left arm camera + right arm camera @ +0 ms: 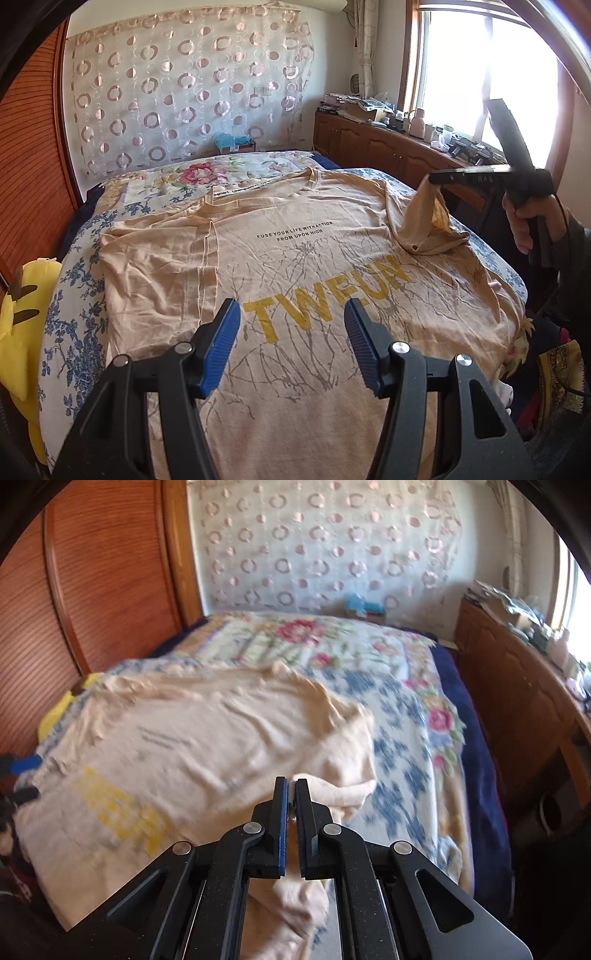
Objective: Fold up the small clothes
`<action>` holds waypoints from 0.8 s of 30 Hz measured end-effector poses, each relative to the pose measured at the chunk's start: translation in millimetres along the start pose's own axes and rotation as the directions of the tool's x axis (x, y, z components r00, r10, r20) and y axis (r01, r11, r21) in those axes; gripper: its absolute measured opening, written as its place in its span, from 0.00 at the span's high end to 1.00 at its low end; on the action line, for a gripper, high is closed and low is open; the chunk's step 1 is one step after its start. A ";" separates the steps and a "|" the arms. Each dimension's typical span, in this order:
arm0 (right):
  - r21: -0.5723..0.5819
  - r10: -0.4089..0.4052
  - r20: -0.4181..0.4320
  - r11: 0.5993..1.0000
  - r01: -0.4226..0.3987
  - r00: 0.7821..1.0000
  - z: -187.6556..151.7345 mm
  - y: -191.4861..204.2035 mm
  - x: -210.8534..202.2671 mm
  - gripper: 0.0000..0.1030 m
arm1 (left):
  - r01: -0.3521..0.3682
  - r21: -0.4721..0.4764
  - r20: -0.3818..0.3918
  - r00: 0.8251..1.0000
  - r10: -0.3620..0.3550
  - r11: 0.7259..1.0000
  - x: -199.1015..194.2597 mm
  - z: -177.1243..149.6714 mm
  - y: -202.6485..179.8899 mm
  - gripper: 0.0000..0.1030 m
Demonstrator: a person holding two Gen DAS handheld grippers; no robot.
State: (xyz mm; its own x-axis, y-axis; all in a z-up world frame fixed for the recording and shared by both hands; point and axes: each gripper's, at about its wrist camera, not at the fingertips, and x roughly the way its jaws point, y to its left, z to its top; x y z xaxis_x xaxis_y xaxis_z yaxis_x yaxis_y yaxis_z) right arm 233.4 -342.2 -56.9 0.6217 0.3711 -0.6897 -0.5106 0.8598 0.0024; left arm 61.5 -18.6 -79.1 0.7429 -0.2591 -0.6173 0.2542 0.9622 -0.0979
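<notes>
Beige shirt (295, 258) lies flat on bed (74, 295). Right gripper (291, 786) pinches its sleeve (424, 218), raised. Left gripper (291, 314) hovers, fingers wide. Cloth looks light, limp; hem or shoulder seam likely grips best.

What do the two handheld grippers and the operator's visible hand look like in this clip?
Both the left gripper and the right gripper have matte black linkage frames, silver pivot screws and ribbed blue finger pads. The right hand is bare, with a dark sleeve behind it. No cables visible.
</notes>
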 end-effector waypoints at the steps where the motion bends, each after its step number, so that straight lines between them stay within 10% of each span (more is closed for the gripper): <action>1: -0.012 0.011 0.007 1.000 -0.011 1.000 5.9 4.8 0.8 0.98 | -0.002 -0.001 0.001 1.000 0.002 1.000 -0.1 -0.3 0.5 0.44; 13: -0.096 0.081 0.020 0.992 -0.079 0.997 55.6 72.4 34.4 0.91 | -0.006 -0.021 -0.003 1.000 0.006 1.000 -2.0 -4.9 8.8 0.44; 24: -0.086 0.058 -0.057 0.994 -0.063 0.997 -26.7 62.9 12.0 0.85 | 0.009 -0.024 -0.008 1.000 -0.009 1.000 0.3 -7.4 4.5 0.44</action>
State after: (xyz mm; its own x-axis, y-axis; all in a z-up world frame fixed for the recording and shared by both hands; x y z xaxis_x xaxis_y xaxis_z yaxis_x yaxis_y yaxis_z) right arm 192.9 -293.0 -84.3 0.5564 0.3998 -0.7284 -0.5976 0.8016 -0.0165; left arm 58.2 -13.7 -85.5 0.7358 -0.2669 -0.6223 0.2460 0.9616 -0.1216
